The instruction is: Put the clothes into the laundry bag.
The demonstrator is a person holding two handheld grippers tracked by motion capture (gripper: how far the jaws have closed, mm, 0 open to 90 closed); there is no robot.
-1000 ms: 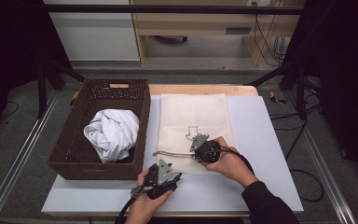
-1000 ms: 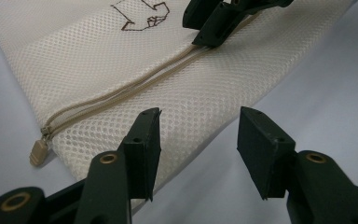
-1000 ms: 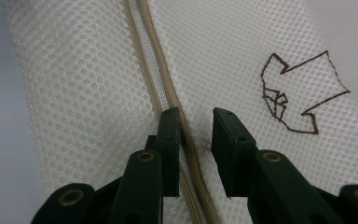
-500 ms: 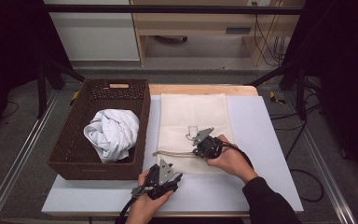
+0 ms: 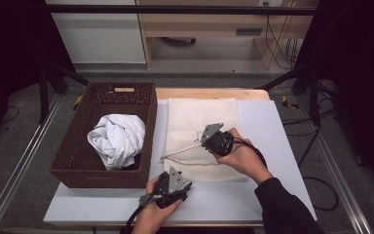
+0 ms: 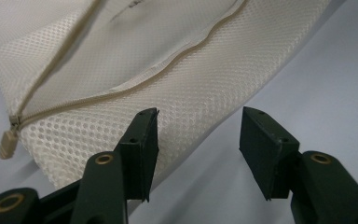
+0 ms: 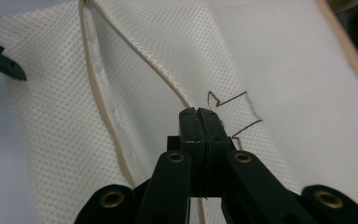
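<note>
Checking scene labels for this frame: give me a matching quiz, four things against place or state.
Things:
1. mesh bag
2. white cloth
3. left gripper
4. right gripper

Place or state:
A. bunched up inside the brown basket
B. jaws open, nothing between them, near the bag's corner
C. lying on the table beside the basket, zip partly open
D. jaws pinched shut on the bag's upper layer by the zip edge

Pairs: 1-C, 2-A, 3-B, 4-D

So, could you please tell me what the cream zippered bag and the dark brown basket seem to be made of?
The cream zippered mesh bag looks like soft synthetic net fabric: fine regular holes, limp folds, matte. Its zipper pull seems plastic, though I cannot be sure. The dark brown rectangular basket looks woven, wicker or plastic imitation, judging by its plaited walls.
</note>
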